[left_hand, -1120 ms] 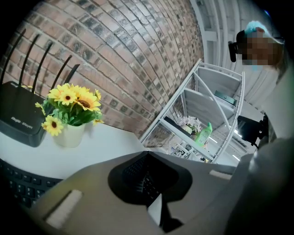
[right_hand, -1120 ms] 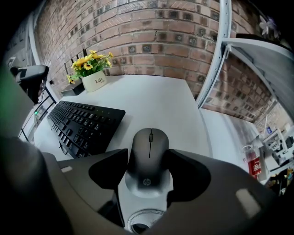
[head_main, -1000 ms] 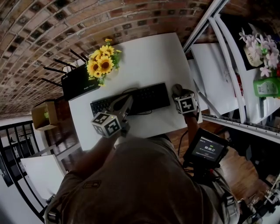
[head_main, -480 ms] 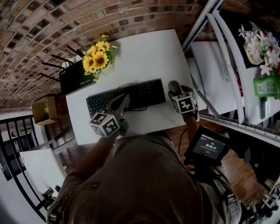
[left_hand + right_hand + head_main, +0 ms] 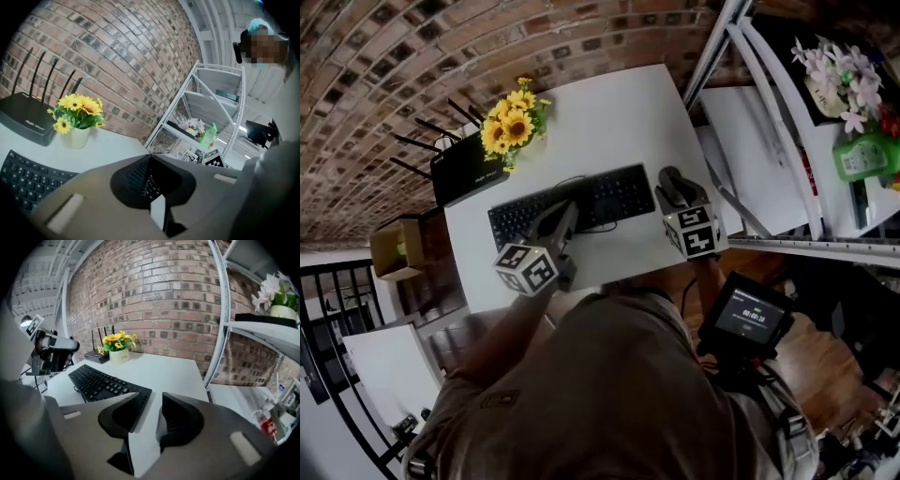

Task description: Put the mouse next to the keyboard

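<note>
Compared with one second ago, the right gripper (image 5: 673, 190) has lifted from the counter (image 5: 614, 108), and its marker cube looks larger and sits lower in the head view. Its jaws have just been closing. In the right gripper view a narrow gap stays between them, and through it only white counter shows, so this gripper holds nothing.

A dark rounded shape at the tips of this gripper, just right of the right end of the keyboard (image 5: 581, 202), seems to be the mouse (image 5: 665, 174). It is partly hidden by the jaws, so I cannot tell if it touches the keyboard. The right gripper view does not show it.

The left gripper (image 5: 571, 210) hangs over the middle of the keyboard, left of centre in the head view. Its jaw tips meet, and nothing is between them. Some keys show through the hollow behind the tips.

At the upper left of the counter stand the yellow sunflowers (image 5: 514, 125) in a pale pot, and just beside them the black router (image 5: 464, 175) with antennas.
</note>
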